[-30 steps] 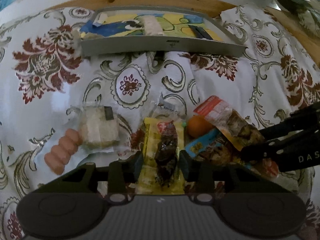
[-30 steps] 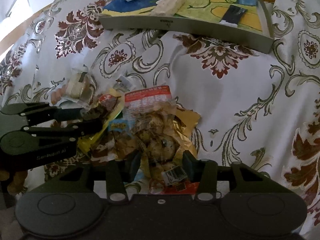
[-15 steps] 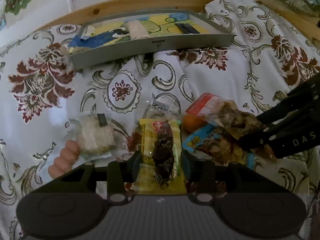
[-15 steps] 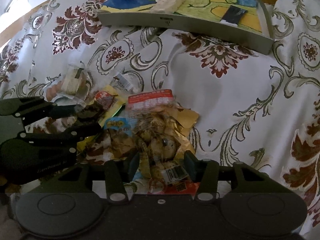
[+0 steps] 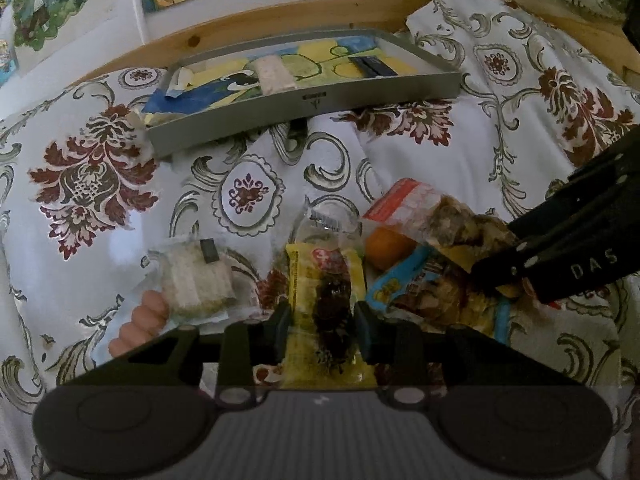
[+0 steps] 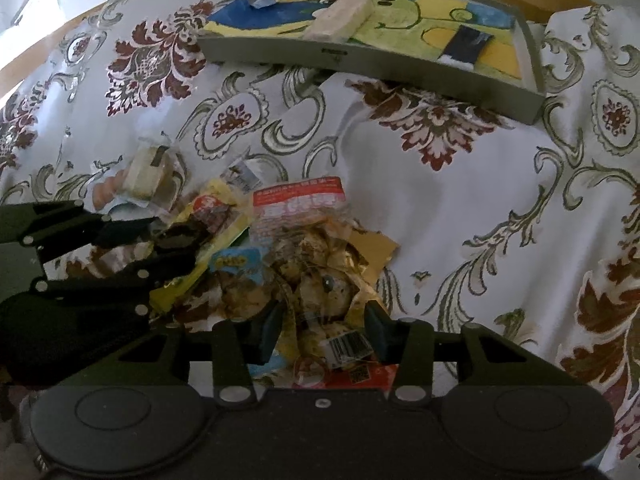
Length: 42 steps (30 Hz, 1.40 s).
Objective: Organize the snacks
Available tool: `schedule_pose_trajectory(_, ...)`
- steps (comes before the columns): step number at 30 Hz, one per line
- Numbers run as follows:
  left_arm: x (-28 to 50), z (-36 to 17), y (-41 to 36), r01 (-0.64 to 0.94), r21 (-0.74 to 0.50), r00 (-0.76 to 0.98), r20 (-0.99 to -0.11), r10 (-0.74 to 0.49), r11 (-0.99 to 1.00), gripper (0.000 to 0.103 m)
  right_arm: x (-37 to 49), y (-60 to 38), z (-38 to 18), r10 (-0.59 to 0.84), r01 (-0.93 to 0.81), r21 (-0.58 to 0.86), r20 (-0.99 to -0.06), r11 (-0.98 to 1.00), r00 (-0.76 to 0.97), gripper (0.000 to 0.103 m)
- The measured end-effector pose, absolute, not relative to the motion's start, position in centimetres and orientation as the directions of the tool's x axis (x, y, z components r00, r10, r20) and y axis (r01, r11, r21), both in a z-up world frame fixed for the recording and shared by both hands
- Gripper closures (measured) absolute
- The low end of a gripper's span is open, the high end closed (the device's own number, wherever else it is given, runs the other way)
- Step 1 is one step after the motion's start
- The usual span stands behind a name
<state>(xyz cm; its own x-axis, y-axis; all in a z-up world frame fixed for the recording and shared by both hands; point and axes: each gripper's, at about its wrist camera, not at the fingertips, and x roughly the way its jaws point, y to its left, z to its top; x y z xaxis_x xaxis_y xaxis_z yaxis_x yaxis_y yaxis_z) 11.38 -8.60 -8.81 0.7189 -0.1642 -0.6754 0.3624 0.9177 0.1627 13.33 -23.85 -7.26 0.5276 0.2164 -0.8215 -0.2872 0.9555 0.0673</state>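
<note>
Bare cloth (image 6: 460,208) between snack pile (image 6: 312,264) and tray (image 6: 372,64)

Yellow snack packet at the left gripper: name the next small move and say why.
Probably lift it toward the grey tray. The left gripper looks closed on the yellow packet, and the tray beyond already holds several snacks.

Snack packets heaped on a cloth-covered table (image 6: 500,168), with a tray (image 6: 360,60) behind them.

The tray lies at the far edge and holds a wafer packet (image 6: 340,16) mid-left and a small packet (image 6: 466,44) to the right. In front, the snack pile (image 6: 304,256) lies between the left gripper (image 5: 322,316) and the right gripper (image 6: 322,328). A rice cake packet (image 5: 192,276) lies just left of the pile.
</note>
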Motion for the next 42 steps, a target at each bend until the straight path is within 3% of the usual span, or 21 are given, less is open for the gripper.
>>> schedule_pose_trajectory(8,9.6,-9.2,-10.6,0.397,0.321,0.775,-0.619,-0.127,0.860,0.068,13.4,-24.2,-7.1,0.197,-0.269,0.052,-0.816,0.962,0.543,0.056)
schedule_pose_trajectory(15,9.9,-9.1,-10.2,0.377,0.283,0.765,-0.632,-0.124,0.882,0.068,13.1,-23.9,-6.8,0.171,-0.270,0.011,-0.800,0.963,0.576,0.056)
schedule_pose_trajectory(26,8.4,-9.4,-11.5,0.410,0.386,0.794,-0.597,-0.115,0.826,0.074,13.1,-24.0,-6.6,0.162,-0.270,-0.003,-0.792,0.963,0.588,0.056)
schedule_pose_trajectory(27,8.4,-9.4,-11.5,0.414,0.384,0.793,-0.597,-0.120,0.826,0.080,13.1,-24.1,-6.6,0.161,-0.268,-0.004,-0.790,0.963,0.592,0.056)
schedule_pose_trajectory(31,8.3,-9.2,-11.5,0.428,0.369,0.787,-0.602,-0.139,0.825,0.082,13.1,-24.2,-6.5,0.157,-0.265,-0.009,-0.785,0.964,0.599,0.057)
schedule_pose_trajectory(42,10.4,-8.9,-9.2,0.417,0.142,0.705,-0.674,-0.221,0.898,0.080,13.0,-24.1,-6.4,0.154,-0.269,-0.018,-0.783,0.963,0.603,0.057)
